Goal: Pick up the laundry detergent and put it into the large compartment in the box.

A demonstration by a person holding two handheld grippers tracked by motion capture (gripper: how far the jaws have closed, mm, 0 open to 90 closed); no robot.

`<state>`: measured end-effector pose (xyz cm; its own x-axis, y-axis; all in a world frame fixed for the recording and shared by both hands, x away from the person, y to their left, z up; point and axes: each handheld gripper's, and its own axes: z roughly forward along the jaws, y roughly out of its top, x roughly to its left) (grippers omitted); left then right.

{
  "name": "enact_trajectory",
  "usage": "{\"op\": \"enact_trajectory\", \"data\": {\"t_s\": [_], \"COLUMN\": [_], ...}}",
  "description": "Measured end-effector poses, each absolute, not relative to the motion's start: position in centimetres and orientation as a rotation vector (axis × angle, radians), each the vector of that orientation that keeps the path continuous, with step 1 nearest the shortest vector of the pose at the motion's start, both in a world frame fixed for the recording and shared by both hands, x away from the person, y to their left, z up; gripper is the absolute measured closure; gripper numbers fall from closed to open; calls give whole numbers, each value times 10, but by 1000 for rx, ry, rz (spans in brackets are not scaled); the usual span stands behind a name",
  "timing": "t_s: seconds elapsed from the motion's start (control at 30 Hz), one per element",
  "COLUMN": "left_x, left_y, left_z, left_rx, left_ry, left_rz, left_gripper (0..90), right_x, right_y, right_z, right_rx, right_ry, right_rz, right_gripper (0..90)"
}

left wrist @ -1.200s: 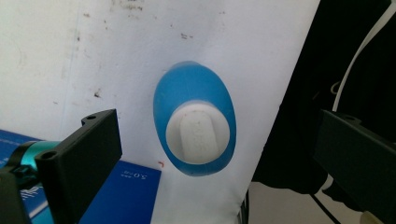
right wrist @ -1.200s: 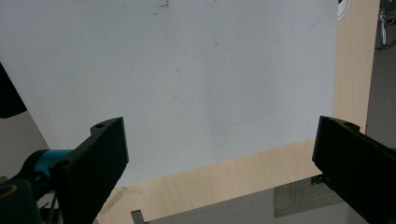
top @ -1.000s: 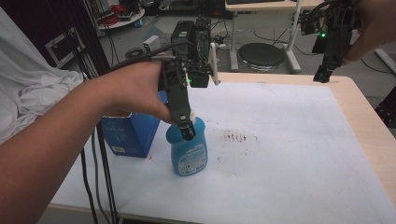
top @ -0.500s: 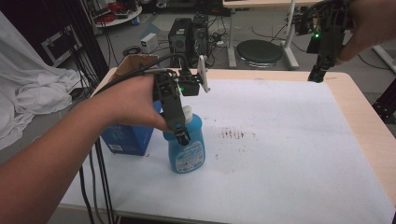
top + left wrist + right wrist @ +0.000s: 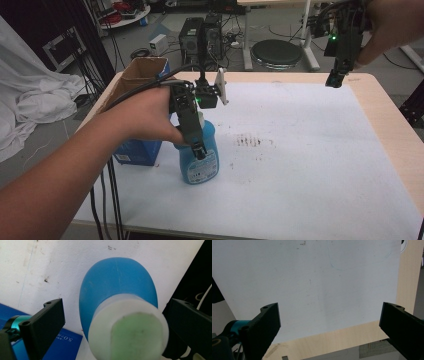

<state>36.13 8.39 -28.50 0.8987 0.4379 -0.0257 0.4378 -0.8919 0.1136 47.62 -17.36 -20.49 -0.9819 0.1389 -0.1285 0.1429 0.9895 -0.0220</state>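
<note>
Bottle (image 5: 199,160), blue with white cap, upright on the white mat (image 5: 310,165), at about 8 o'clock from the mat's centre, just right of a blue box (image 5: 137,151). Left gripper (image 5: 199,149) hangs over it; in the left gripper view the jaws stand spread either side of the cap (image 5: 127,327), not touching. Right gripper (image 5: 334,80) is held high at 1 o'clock over the table's far edge, well apart, jaws spread, nothing between them.
</note>
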Motion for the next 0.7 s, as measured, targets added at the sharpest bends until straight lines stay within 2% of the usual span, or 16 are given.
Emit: {"op": "enact_trajectory", "data": {"t_s": [0.7], "left_x": [360], "left_y": [80], "left_z": [-298], "left_rx": [2951], "left_ry": [693], "left_rz": [33], "left_gripper": [17], "right_x": [477], "right_y": [-169], "right_z": [-211], "right_rx": [215], "right_ry": [3011], "right_rz": [-46], "right_gripper": [25]}}
